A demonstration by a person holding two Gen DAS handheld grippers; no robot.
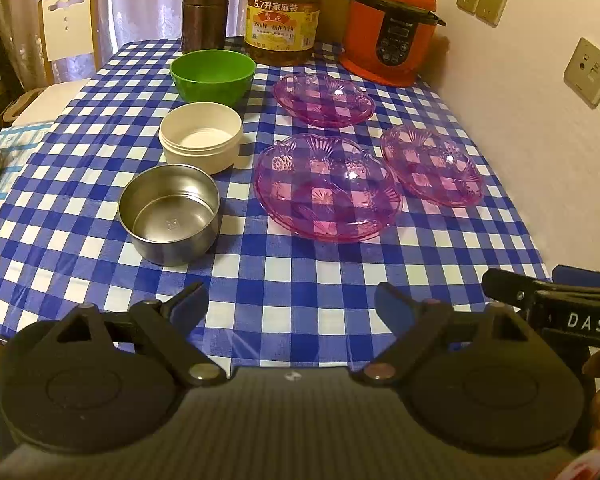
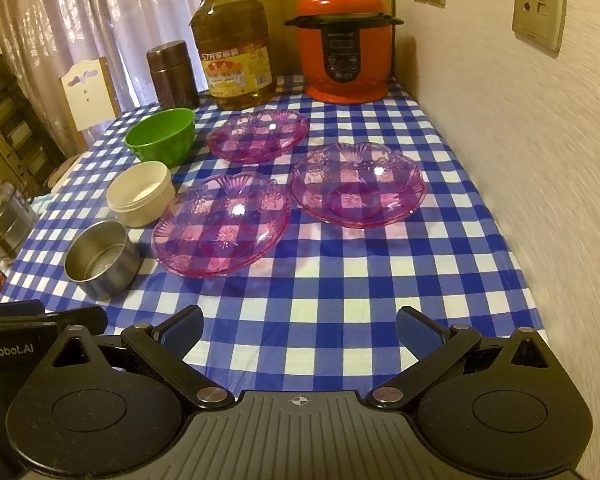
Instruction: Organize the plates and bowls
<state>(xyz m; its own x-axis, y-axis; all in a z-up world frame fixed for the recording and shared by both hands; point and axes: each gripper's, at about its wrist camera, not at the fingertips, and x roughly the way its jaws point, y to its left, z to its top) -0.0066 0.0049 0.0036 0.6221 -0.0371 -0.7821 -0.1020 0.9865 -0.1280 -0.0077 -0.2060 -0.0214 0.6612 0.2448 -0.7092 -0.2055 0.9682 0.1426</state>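
Both my grippers hang over the near edge of the table [image 1: 300,280], nothing held. Left gripper [image 1: 292,304] jaws spread wide, empty; right gripper [image 2: 300,328] same, wide & empty. Bowls run in a line going away from me on the left: steel bowl [image 1: 170,214] closest, then white bowl [image 1: 201,136], then green bowl [image 1: 213,76]. Pink plates sit to the right of them: near plate [image 1: 328,188], right plate [image 1: 432,164], far plate [image 1: 324,98], all apart, none stacked. Key relation, imo: steel bowl lies ahead & slightly left of my left gripper, so left is nearer for bowls; right plate sits ahead of my right gripper, so right takes plates. Nothing organized yet.
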